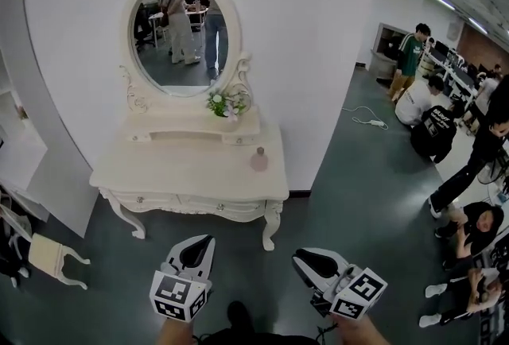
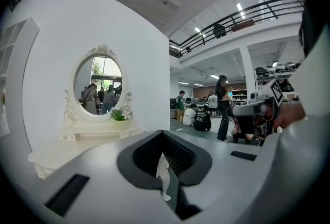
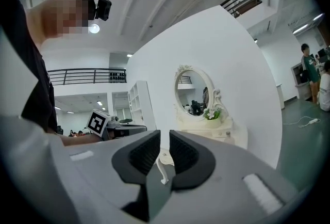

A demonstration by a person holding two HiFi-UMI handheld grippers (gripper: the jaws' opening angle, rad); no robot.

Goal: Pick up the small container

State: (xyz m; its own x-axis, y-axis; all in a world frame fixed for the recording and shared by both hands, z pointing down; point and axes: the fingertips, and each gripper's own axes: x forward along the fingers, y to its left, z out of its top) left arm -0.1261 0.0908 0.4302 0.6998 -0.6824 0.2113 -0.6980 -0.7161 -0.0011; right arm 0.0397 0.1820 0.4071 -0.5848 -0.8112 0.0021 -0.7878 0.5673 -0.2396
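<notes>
The small pink upright container (image 1: 259, 159) is seen on the right end of the cream dressing table (image 1: 159, 176), up-frame and well apart from both grippers. It is judged about equally near to each. The right gripper (image 1: 310, 259) is held slightly parted and empty, and the left gripper (image 1: 197, 246) is pressed together at its tips.
</notes>
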